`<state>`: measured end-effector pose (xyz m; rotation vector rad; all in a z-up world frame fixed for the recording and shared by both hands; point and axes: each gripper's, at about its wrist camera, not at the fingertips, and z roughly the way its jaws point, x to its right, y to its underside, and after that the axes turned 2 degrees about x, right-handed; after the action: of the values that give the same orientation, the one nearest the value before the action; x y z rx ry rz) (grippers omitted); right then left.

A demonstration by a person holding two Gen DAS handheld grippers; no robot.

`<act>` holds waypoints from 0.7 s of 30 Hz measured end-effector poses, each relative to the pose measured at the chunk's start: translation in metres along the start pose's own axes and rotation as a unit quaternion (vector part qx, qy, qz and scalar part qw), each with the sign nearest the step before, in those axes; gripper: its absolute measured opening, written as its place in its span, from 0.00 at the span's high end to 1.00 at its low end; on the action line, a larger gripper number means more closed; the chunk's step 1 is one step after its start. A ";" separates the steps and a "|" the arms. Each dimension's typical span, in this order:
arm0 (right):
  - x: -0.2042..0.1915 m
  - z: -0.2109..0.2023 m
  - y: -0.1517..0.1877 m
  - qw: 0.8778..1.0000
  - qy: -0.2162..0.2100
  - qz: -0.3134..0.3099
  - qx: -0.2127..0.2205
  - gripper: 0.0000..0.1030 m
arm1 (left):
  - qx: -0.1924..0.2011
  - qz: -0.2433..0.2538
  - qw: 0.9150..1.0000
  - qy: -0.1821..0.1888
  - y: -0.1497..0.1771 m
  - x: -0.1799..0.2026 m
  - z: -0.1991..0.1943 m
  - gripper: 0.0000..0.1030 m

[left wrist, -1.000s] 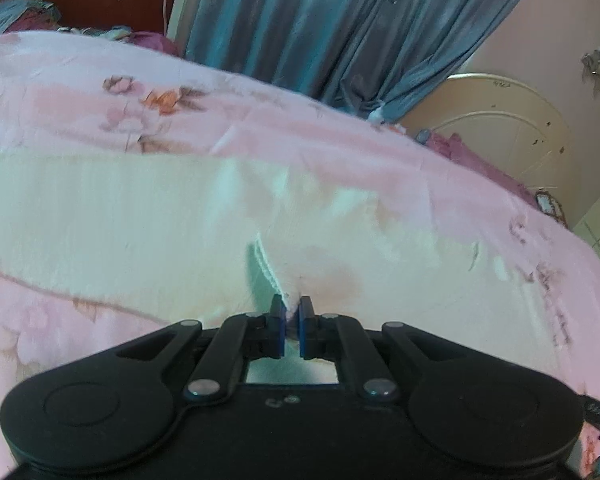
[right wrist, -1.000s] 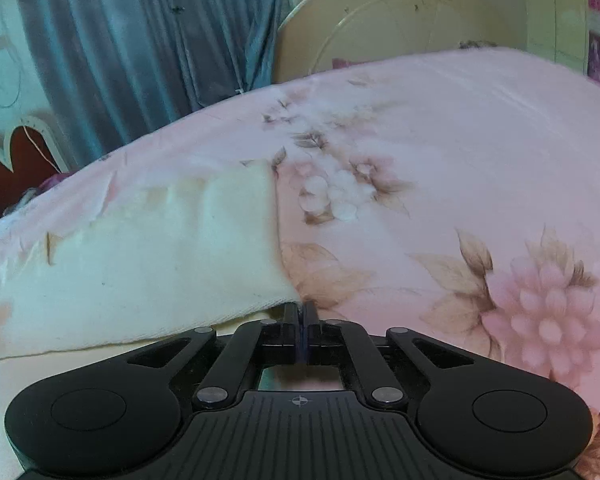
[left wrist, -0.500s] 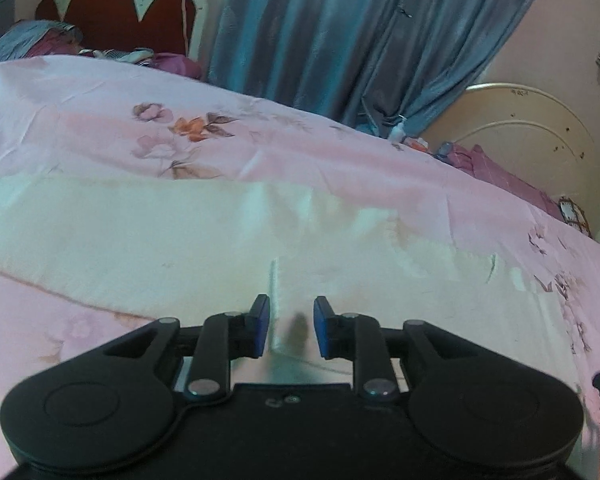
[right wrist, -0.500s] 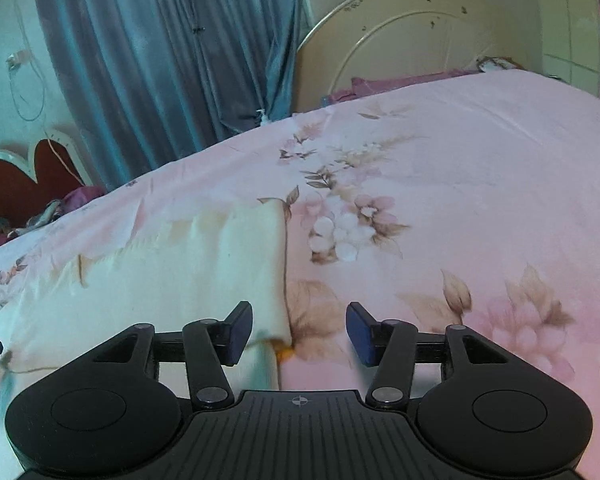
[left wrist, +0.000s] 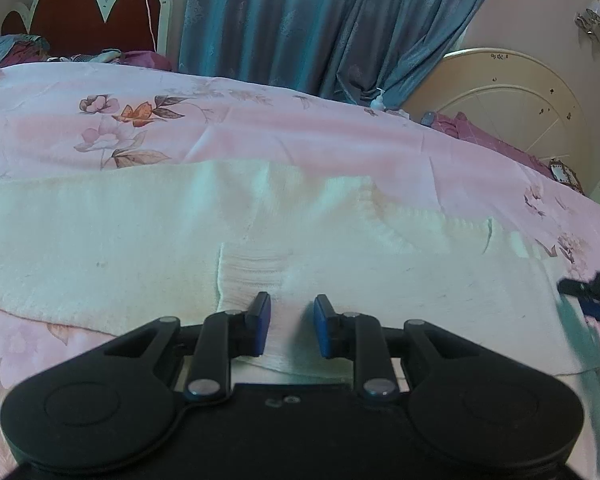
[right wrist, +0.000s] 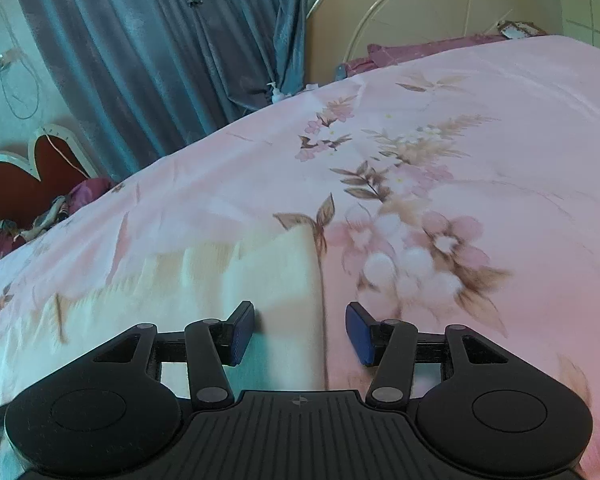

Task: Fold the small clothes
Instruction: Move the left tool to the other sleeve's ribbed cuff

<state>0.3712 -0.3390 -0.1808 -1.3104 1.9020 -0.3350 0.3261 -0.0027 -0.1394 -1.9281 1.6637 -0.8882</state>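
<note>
A cream knitted garment [left wrist: 148, 240] lies flat across the pink floral bedspread [left wrist: 260, 132]. A ribbed cuff or hem [left wrist: 256, 276] is folded onto it just ahead of my left gripper [left wrist: 289, 312], which is open and empty above the cloth. In the right wrist view the same garment [right wrist: 220, 292] ends at a straight right edge. My right gripper [right wrist: 300, 320] is open and empty, straddling that edge just above it. The right gripper's tip shows at the right edge of the left wrist view [left wrist: 592, 292].
The bedspread [right wrist: 480, 160] stretches right of the garment. A red scalloped headboard [left wrist: 88, 16] and bedding pile stand at the far left, blue curtains [left wrist: 300, 20] behind, a cream round footboard [left wrist: 512, 112] and purple cloth [left wrist: 480, 136] at the far right.
Both grippers were shut on the garment's edges a second ago. They have opened, let the cloth drop flat, and pulled back slightly. The right jaws have spread wider.
</note>
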 end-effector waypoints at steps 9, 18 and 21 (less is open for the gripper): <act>-0.004 0.003 0.000 0.998 0.042 -0.051 0.016 0.93 | -0.002 0.006 1.000 0.000 0.001 0.001 0.000 0.77; -0.028 -0.028 0.000 0.995 0.018 -0.092 0.030 0.92 | -0.009 0.020 1.000 -0.013 -0.002 0.008 -0.008 0.75; -0.050 -0.032 0.013 0.993 -0.008 -0.117 0.020 0.92 | -0.010 0.029 0.999 -0.018 0.001 0.009 -0.009 0.74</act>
<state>0.3471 -0.2965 -0.1449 -1.5080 1.7228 -0.4774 0.3199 -0.0109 -0.1322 -1.8884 1.7050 -0.8134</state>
